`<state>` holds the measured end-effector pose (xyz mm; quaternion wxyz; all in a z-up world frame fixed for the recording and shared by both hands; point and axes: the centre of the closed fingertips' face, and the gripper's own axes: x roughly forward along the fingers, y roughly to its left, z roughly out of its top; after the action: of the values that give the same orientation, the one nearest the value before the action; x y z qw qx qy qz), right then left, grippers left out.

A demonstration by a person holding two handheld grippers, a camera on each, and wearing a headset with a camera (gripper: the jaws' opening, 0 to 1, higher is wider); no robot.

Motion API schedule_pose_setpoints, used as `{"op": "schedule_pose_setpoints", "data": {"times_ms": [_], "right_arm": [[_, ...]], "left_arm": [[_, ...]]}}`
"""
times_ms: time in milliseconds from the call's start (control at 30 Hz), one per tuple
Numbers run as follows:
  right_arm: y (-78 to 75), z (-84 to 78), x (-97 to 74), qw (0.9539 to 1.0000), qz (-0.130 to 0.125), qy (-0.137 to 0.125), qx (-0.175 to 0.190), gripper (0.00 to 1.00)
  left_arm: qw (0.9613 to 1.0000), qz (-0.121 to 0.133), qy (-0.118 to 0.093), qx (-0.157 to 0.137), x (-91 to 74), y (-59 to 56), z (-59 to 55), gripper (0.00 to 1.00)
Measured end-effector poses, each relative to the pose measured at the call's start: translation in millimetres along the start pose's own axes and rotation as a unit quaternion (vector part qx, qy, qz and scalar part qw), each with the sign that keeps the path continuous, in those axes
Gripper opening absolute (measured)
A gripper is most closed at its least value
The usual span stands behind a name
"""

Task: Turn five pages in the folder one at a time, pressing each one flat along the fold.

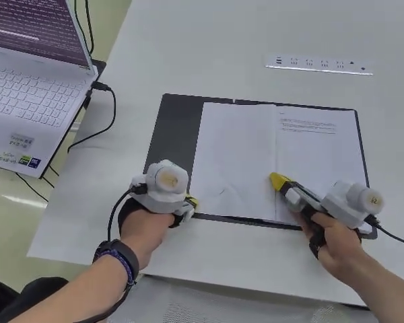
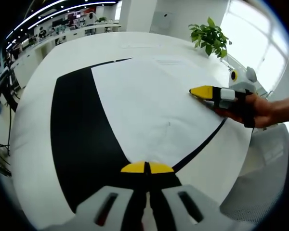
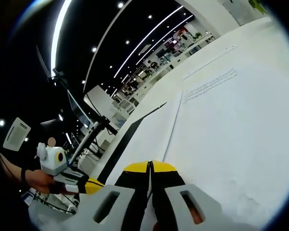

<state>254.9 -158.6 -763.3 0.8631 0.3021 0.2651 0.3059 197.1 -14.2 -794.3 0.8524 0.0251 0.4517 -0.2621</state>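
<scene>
A black folder (image 1: 174,131) lies open on the white table. A blank white page (image 1: 232,158) lies on its left half and a page with a few printed lines (image 1: 320,151) on the right. My right gripper (image 1: 277,180) is shut, its yellow tips resting on the paper beside the fold (image 3: 169,130), near the folder's front edge. My left gripper (image 1: 190,202) is shut too, with nothing between its tips (image 2: 147,167), at the front edge of the black cover (image 2: 74,134). In the left gripper view the right gripper (image 2: 198,91) lies on the white page.
An open laptop (image 1: 27,74) sits at the far left with a black cable (image 1: 102,128) running toward the folder. A white power strip (image 1: 320,65) lies beyond the folder. The table's front edge (image 1: 209,279) is close behind both hands.
</scene>
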Motion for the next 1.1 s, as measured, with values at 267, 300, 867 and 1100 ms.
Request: {"op": "schedule_pose_setpoints", "data": {"times_ms": [267, 300, 867, 1100], "right_arm": [[0.3, -19.0, -12.6, 0.9994, 0.006, 0.030, -0.014, 0.00], [0.6, -21.1, -14.3, 0.9994, 0.006, 0.030, -0.013, 0.00], [9.5, -52.1, -40.1, 0.9985, 0.005, 0.053, -0.013, 0.00], [11.5, -57.0, -45.3, 0.9983, 0.003, 0.057, -0.013, 0.00]], "left_arm": [[0.9999, 0.002, 0.000, 0.013, -0.2, -0.4, 0.1, 0.00], [0.9999, 0.002, -0.001, 0.013, -0.3, -0.4, 0.1, 0.00], [0.9997, -0.001, -0.007, 0.024, -1.8, -0.7, -1.1, 0.00], [0.9994, -0.004, -0.007, 0.033, -2.2, -1.3, -1.1, 0.00]]}}
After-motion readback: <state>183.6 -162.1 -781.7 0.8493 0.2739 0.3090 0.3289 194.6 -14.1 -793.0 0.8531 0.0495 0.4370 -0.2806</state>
